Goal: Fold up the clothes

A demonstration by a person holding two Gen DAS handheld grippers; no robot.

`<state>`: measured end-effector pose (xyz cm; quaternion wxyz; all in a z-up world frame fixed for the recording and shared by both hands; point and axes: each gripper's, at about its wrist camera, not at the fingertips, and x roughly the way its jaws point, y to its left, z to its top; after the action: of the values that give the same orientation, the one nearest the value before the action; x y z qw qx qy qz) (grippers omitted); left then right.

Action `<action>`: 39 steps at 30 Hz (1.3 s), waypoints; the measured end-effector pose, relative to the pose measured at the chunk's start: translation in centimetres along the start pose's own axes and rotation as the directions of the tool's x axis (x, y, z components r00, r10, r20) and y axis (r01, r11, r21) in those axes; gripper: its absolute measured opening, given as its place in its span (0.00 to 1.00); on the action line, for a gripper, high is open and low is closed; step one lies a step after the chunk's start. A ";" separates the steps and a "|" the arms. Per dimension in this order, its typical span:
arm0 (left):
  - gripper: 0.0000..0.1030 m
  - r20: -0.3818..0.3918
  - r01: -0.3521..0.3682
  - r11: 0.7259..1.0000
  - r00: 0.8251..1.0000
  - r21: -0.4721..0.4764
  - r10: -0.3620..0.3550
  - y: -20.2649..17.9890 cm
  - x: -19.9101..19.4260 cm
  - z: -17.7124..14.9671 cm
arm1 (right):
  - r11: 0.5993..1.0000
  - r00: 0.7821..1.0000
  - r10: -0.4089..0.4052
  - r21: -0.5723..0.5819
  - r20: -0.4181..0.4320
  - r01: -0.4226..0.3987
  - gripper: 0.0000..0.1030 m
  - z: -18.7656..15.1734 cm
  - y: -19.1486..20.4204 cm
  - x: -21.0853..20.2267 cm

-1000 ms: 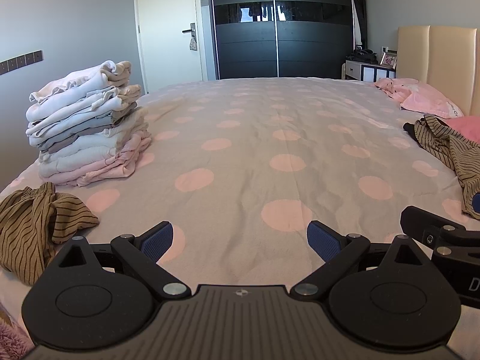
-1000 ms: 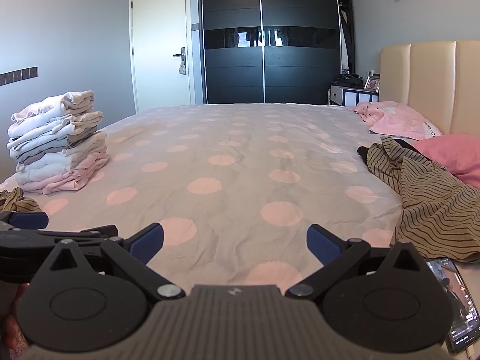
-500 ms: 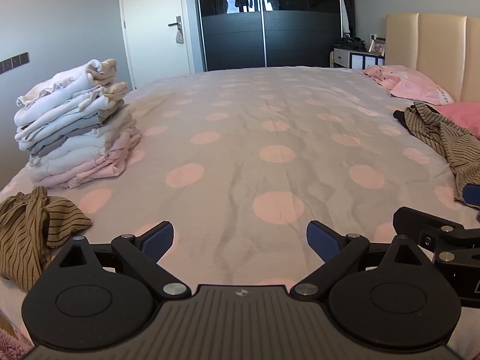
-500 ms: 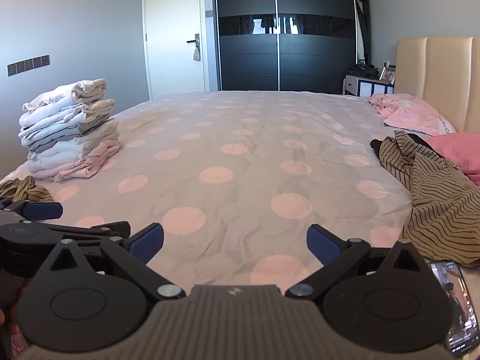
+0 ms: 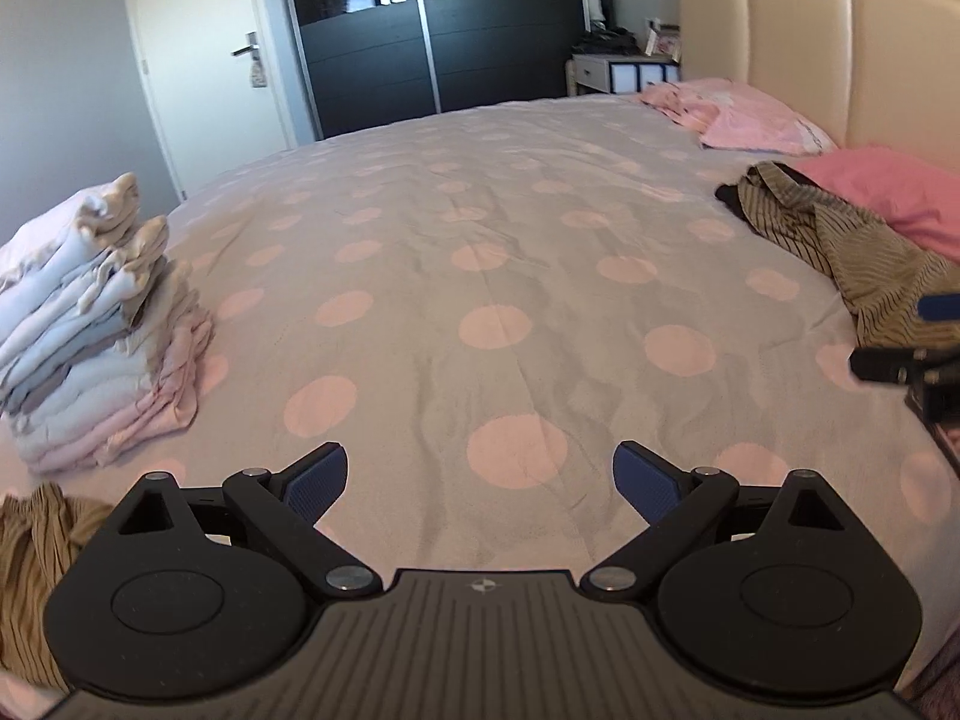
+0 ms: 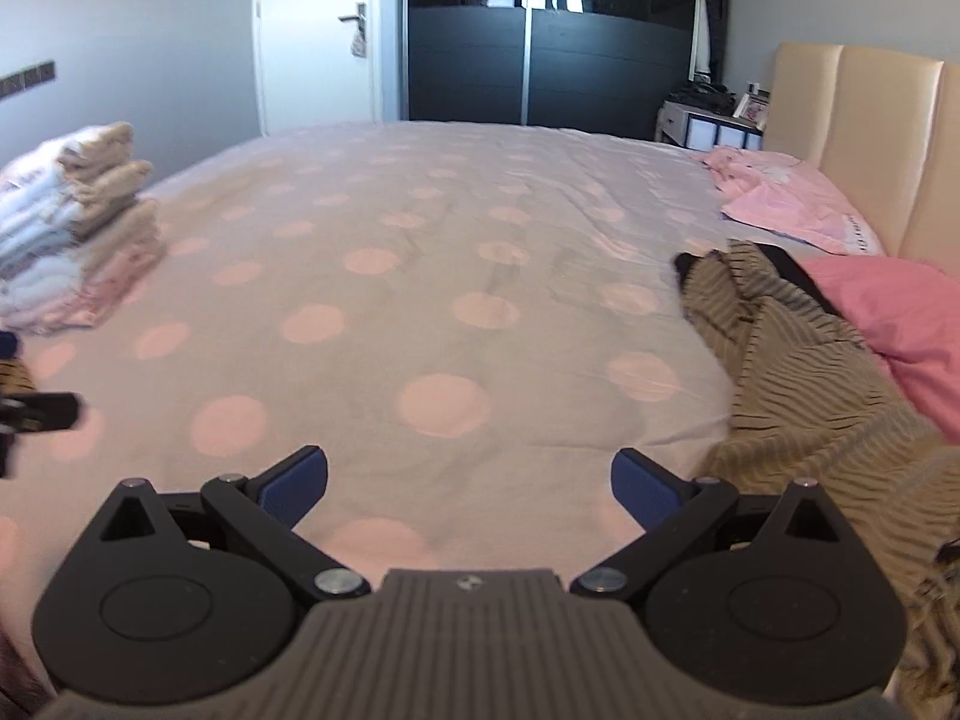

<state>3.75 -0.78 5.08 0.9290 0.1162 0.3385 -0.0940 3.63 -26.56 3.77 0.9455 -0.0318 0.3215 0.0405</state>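
A brown striped garment [image 6: 798, 384] lies crumpled at the bed's right side, also in the left wrist view [image 5: 840, 240]. A tall stack of folded clothes [image 5: 90, 324] stands at the left; it also shows in the right wrist view [image 6: 72, 228]. Another striped brown piece [image 5: 36, 540] lies at the near left edge. My left gripper [image 5: 480, 480] is open and empty above the bedspread. My right gripper [image 6: 468, 486] is open and empty, just left of the striped garment.
The bed has a grey spread with pink dots [image 5: 480, 276]. Pink pillows [image 6: 900, 312] and a beige headboard [image 6: 858, 138] are at the right. A black wardrobe [image 6: 540, 42], a white door [image 6: 312, 36] and a nightstand [image 6: 702, 120] stand beyond the bed.
Both grippers have swung to the right and forward over the bed. The striped garment now sits closer to my right gripper. Both stay open.
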 end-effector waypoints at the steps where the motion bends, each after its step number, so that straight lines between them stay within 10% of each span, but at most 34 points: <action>1: 0.94 0.000 0.003 1.000 1.000 0.008 -0.003 0.2 0.2 0.2 | 1.000 0.999 -0.029 -0.001 -0.013 0.029 0.98 0.1 -1.2 0.6; 9: 0.94 -0.027 -0.044 0.999 0.999 -0.020 0.043 2.0 4.2 0.8 | 0.976 0.971 -0.198 0.069 -0.136 0.209 0.89 -0.6 -9.4 5.7; 20: 0.94 -0.131 -0.046 0.997 0.991 -0.061 0.037 2.3 9.0 1.3 | 0.973 0.932 -0.180 0.080 -0.315 0.214 0.72 -0.7 -14.5 13.0; 25: 0.94 -0.142 -0.012 0.999 0.990 -0.048 0.005 1.5 9.4 1.4 | 0.960 0.903 -0.224 0.079 -0.367 0.270 0.19 -1.1 -15.6 14.6; 28: 0.94 -0.142 -0.008 0.999 0.990 -0.039 0.002 1.3 9.4 1.3 | 0.956 0.904 -0.238 0.077 -0.355 0.282 0.01 -1.0 -15.5 14.1; 39: 0.94 -0.096 -0.011 0.998 0.995 -0.057 0.006 1.5 7.4 1.1 | 0.988 0.972 -0.080 0.114 -0.223 0.107 0.00 2.1 -10.3 8.6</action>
<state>10.40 -0.40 1.29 0.9151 0.0952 0.3846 -0.0746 12.70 -36.16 0.53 0.9056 0.0084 0.4232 -0.0281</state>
